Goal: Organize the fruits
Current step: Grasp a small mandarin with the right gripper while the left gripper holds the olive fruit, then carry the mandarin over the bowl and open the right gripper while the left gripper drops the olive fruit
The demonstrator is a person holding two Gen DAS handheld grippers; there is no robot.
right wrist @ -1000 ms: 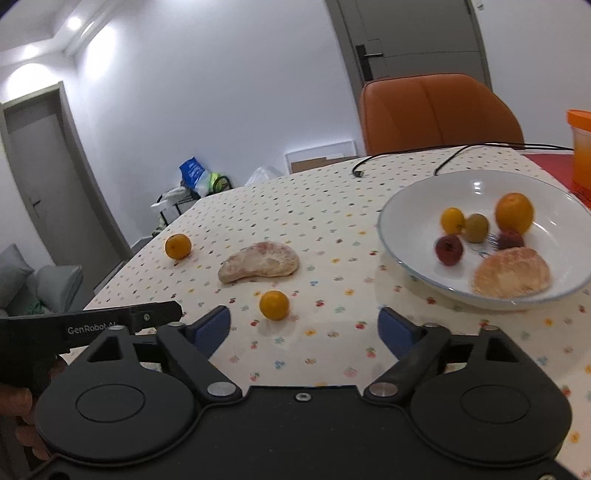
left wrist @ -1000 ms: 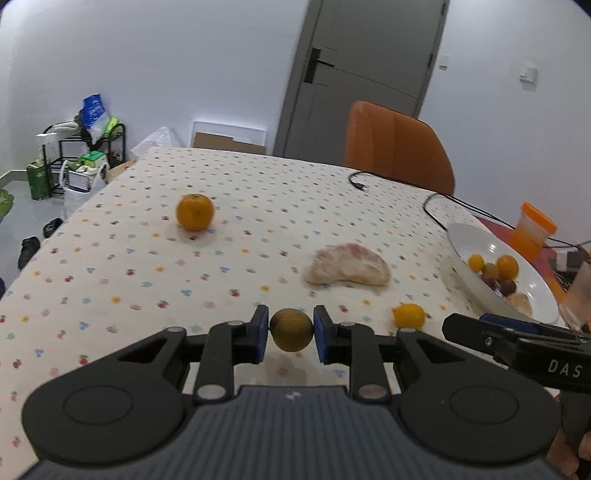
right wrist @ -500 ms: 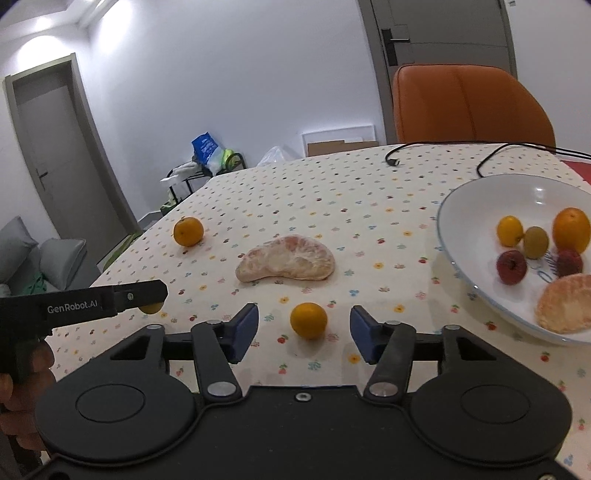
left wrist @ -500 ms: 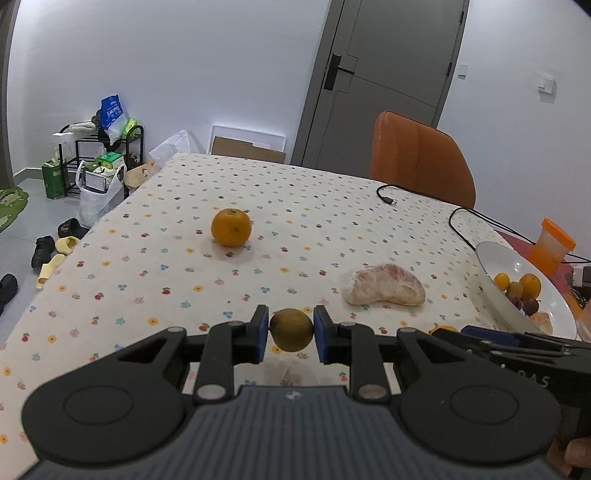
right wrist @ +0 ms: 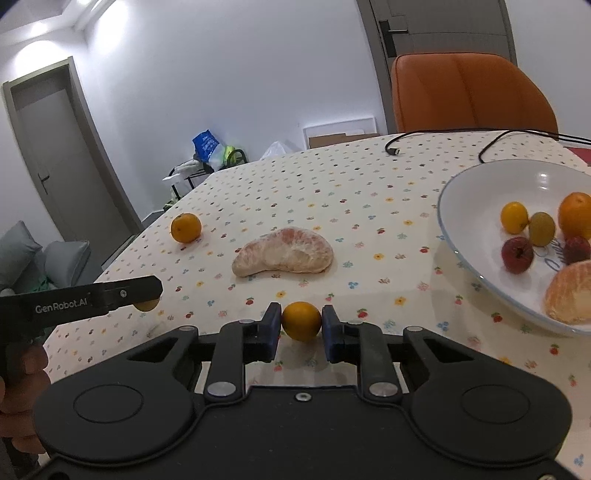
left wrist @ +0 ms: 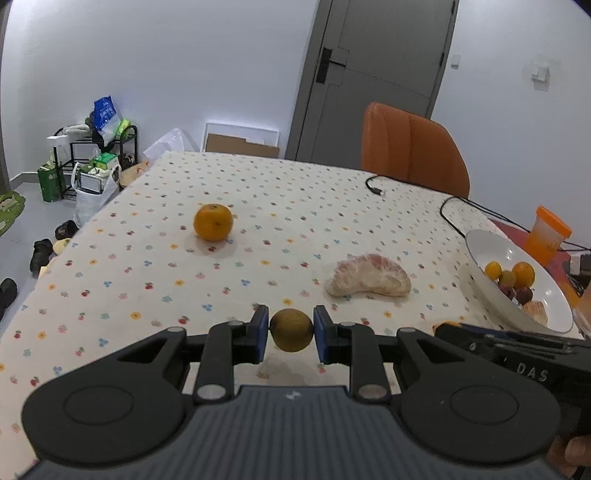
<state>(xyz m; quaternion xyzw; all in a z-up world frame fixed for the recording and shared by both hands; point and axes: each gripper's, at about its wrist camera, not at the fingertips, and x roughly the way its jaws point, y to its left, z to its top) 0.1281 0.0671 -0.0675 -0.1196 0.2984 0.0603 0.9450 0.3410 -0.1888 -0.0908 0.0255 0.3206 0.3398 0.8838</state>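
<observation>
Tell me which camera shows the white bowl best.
The right wrist view: the bowl faces the camera, its fruit easy to see, though the frame cuts its right side. The left wrist view shows it small and edge-on at the far right.

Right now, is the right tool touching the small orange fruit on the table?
Touching. The right wrist view shows the right tool with both blue pads pressed against the small orange fruit, no gap on either side.

Even, bright indoor lighting; recessed ceiling lights [right wrist: 74, 11] glare at upper left of the right wrist view. Shadows are soft. Fisheye distortion bends frame edges.
</observation>
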